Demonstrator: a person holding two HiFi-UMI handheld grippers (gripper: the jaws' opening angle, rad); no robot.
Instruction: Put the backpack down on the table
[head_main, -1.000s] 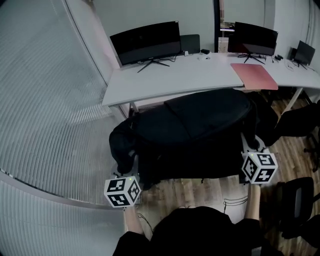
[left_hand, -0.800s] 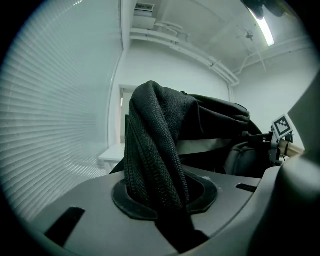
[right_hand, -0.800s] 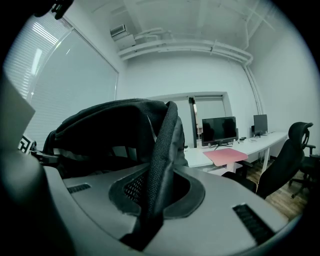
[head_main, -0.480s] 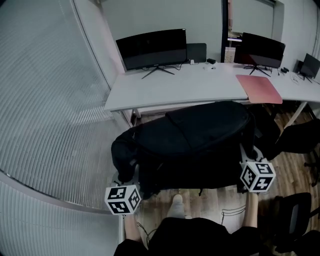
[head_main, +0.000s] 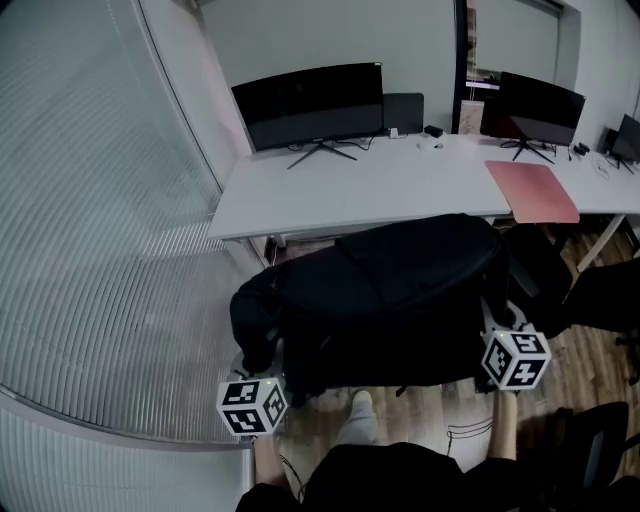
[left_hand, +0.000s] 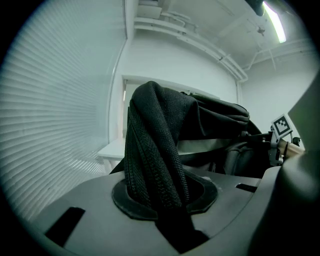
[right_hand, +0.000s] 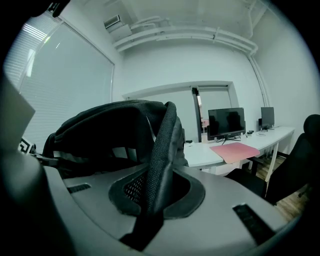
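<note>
Backpack (head_main: 400, 290) apparently at table (head_main: 340, 190) edge

The desk (head_main: 330, 195) lies bare over its near and middle stretch, from the left corner across to the pink folder (head_main: 531, 191) at the right. Along its far edge stand a wide monitor (head_main: 308, 103), a small dark box (head_main: 403, 111) and a second monitor (head_main: 540, 103). The backpack (head_main: 390, 290) fills the gap before the desk's near edge. The ribbed wall (head_main: 90, 250) runs close on the left, just beside the left tongs (head_main: 266, 358). A black chair (head_main: 600, 285) crowds the floor at the right.
</note>
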